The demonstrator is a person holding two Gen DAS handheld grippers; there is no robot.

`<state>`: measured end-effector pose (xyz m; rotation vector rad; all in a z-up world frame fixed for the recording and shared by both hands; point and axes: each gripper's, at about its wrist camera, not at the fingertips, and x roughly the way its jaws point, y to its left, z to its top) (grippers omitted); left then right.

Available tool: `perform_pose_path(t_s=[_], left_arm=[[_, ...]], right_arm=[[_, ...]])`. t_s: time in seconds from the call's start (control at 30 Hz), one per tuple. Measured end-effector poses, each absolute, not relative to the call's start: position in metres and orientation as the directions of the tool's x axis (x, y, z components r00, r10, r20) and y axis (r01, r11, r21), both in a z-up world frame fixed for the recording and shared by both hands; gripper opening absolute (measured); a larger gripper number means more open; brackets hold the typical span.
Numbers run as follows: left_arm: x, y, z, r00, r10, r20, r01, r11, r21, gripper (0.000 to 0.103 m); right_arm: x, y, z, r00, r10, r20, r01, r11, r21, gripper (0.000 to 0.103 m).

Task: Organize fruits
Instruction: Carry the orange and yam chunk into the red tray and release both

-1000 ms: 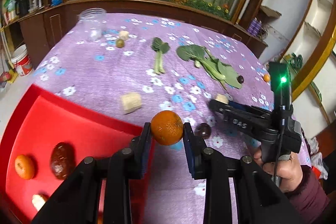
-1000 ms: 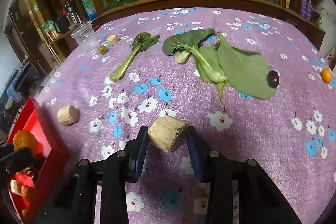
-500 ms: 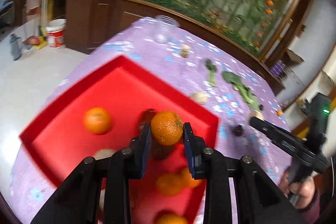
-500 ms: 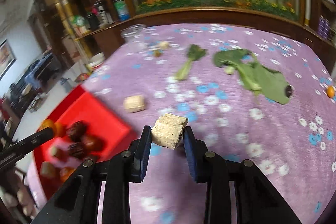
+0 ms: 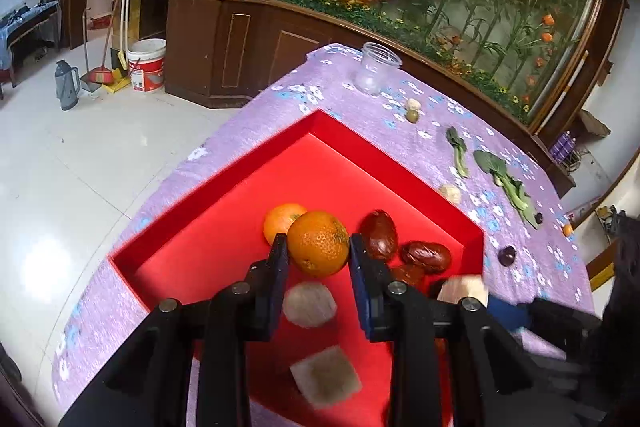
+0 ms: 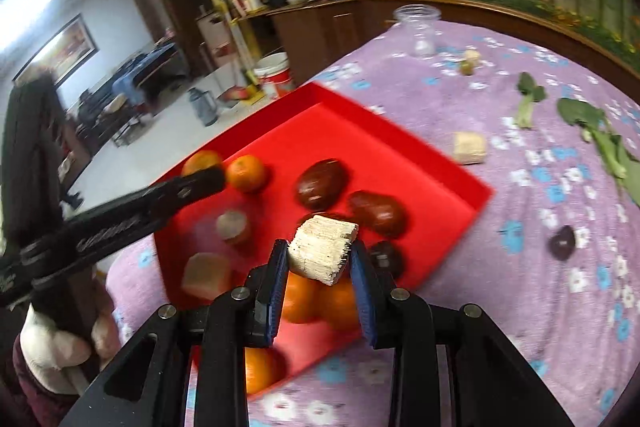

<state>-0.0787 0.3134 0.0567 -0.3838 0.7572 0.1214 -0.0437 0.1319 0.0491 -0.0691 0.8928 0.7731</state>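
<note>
My left gripper (image 5: 318, 249) is shut on an orange (image 5: 318, 243) and holds it above the red tray (image 5: 224, 215). The tray holds another orange (image 5: 280, 217), brown dates (image 5: 378, 229) and pale cut chunks (image 5: 310, 305). My right gripper (image 6: 320, 255) is shut on a pale fibrous chunk (image 6: 322, 245) above the tray's near right part (image 6: 440, 167). In the right wrist view the left gripper (image 6: 200, 177) reaches in from the left, near an orange (image 6: 246, 173). Oranges (image 6: 304, 297) lie under my right jaws.
On the purple flowered cloth (image 6: 500, 307) lie another pale chunk (image 6: 470, 147), a dark fruit (image 6: 562, 243), leafy greens (image 6: 596, 123), a small green fruit (image 5: 412, 115) and a clear jar (image 5: 374, 73). The table edge and floor drop off left of the tray.
Both grippers moved left over the red tray, still holding their loads. The right gripper came from above the cloth to above the tray beside the left one.
</note>
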Motion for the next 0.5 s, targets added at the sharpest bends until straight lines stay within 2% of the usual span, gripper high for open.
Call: perform_pose_path(t_s=[0.2, 0.3, 0.37, 0.43, 0.5], left_arm=[[-0.063, 0.324, 0.050, 0.701, 0.003, -0.713, -0.284, 0.918, -0.275, 0.029], [-0.064, 0.324, 0.049, 0.707, 0.001, -0.708, -0.287, 0.915, -0.285, 0.035], [-0.066, 0.323, 0.051, 0.713, 0.007, -0.702, -0.288, 0.915, -0.283, 0.046], [-0.069, 0.323, 0.054, 0.718, 0.009, -0.696, -0.291, 0.913, -0.288, 0.049], [-0.073, 0.322, 0.057, 0.723, 0.019, -0.691, -0.297, 0.911, -0.285, 0.057]], right_arm=[[-0.051, 0.152, 0.042, 0.358, 0.581, -0.731, -0.665, 0.708, 0.236, 0.035], [-0.052, 0.157, 0.041, 0.339, 0.598, -0.727, -0.671, 0.695, 0.258, 0.036], [-0.053, 0.158, 0.042, 0.344, 0.599, -0.723, -0.671, 0.696, 0.257, 0.036], [-0.055, 0.157, 0.043, 0.348, 0.601, -0.719, -0.671, 0.696, 0.257, 0.036], [-0.056, 0.154, 0.045, 0.357, 0.603, -0.713, -0.666, 0.700, 0.258, 0.041]])
